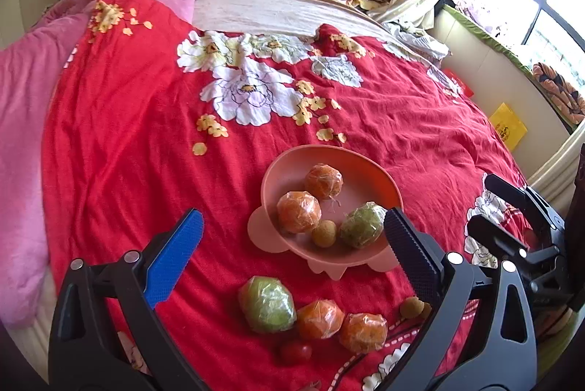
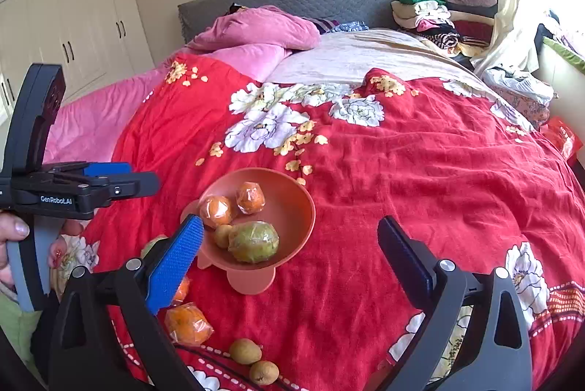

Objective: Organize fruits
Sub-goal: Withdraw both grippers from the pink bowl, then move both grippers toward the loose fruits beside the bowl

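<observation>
Pink bowl [image 1: 380,186] on red quilt [image 1: 128,142] holds four wrapped fruits, so sorting is underway. Loose fruits [image 1: 318,318] lie just before it — a green one, two oranges, smaller ones. My left gripper [image 1: 292,237] and right gripper [image 2: 289,248] both gape wide, empty — ready, I judge, for another pick.

Fruit and dish being tallied on the bed

One pink bowl [image 1: 285,171] is being counted, along with four wrapped oranges [image 1: 323,180], two wrapped green fruits [image 1: 362,224], three small brown fruits [image 1: 324,233] and one red tomato [image 1: 295,351].
</observation>
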